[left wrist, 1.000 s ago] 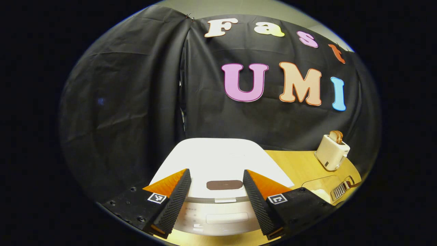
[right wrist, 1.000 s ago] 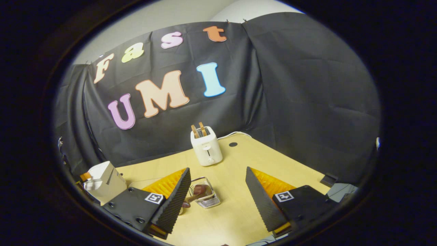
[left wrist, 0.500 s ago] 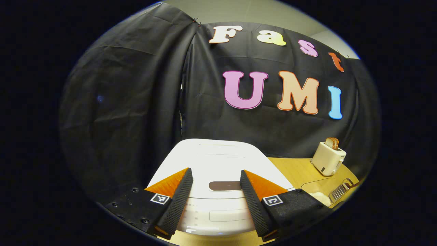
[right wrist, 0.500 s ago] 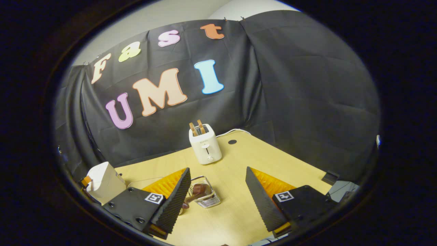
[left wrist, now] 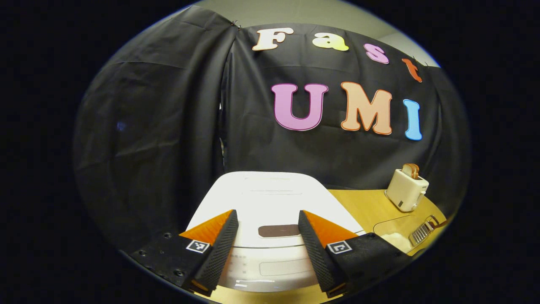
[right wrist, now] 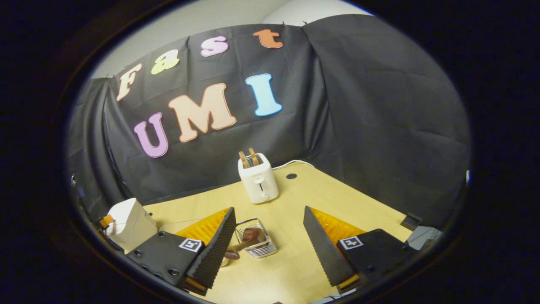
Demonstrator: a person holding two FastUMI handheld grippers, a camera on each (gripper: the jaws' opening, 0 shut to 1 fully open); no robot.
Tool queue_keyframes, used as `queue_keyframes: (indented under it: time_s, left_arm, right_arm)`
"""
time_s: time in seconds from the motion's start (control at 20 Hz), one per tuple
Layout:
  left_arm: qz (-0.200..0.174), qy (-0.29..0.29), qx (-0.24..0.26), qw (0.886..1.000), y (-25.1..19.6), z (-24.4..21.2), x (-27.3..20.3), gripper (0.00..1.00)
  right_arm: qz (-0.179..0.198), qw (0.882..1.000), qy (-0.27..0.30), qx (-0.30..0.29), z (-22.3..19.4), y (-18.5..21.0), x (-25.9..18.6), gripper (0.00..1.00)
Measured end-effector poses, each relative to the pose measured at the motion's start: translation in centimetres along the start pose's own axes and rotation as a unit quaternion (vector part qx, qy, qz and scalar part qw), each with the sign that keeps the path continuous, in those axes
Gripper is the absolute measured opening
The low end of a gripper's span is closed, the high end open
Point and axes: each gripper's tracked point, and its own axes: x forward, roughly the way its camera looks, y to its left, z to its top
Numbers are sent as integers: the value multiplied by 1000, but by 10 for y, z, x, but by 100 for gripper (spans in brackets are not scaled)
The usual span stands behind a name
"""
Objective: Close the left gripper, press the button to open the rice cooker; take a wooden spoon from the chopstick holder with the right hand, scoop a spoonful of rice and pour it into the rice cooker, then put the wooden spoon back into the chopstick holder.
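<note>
The white rice cooker (left wrist: 270, 198) stands with its lid down right in front of my left gripper (left wrist: 266, 212). Its brown oval button (left wrist: 279, 230) lies between the two open fingers, which hover just above the lid. In the right gripper view the wire chopstick holder (right wrist: 256, 242) sits on the table with the wooden spoon (right wrist: 241, 245) leaning out of it to the left. My right gripper (right wrist: 268, 209) is open above the table, and the holder is between its fingers, nearer the left one. The cooker (right wrist: 128, 221) also appears at the far left of that view.
A white toaster (right wrist: 258, 182) with toast in it stands near the back wall; in the left gripper view the toaster (left wrist: 406, 190) sits to the right. A clear container with white rice (left wrist: 394, 237) lies between the cooker and the holder (left wrist: 422, 232). The wooden table (right wrist: 337, 202) ends at the black cloth.
The left gripper's fingers have drawn slightly closer together over the cooker's button and the view has shifted a little. The right gripper has only drifted slightly.
</note>
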Motion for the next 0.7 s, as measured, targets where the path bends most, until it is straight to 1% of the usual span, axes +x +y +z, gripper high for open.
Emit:
queue_keyframes:
  time_s: [0.15,0.3,0.35,0.45,0.5,0.55,0.7]
  left_arm:
    - [0,3,-5,1000,-1,5,-4,93]
    - [-2,-20,6,1000,-10,29,-15,94]
    - [-10,-31,13,999,-17,39,-19,93]
    - [-12,-60,22,998,-23,62,-30,93]
    - [-11,-66,20,998,-26,69,-34,97]
    - [-14,-67,12,998,-31,73,-38,93]
    - [-43,-61,-32,997,-55,79,-50,93]
  right_arm:
    - [2,1000,-3,0,1,2,-1,100]
    - [6,1000,-14,-5,11,4,-3,100]
    - [10,1000,-20,-8,15,7,-4,100]
    - [23,999,-31,-14,23,13,-6,100]
    - [30,999,-35,-16,27,17,-6,100]
    - [36,998,-40,-17,30,20,-7,100]
    - [66,996,-54,-8,40,34,-13,100]
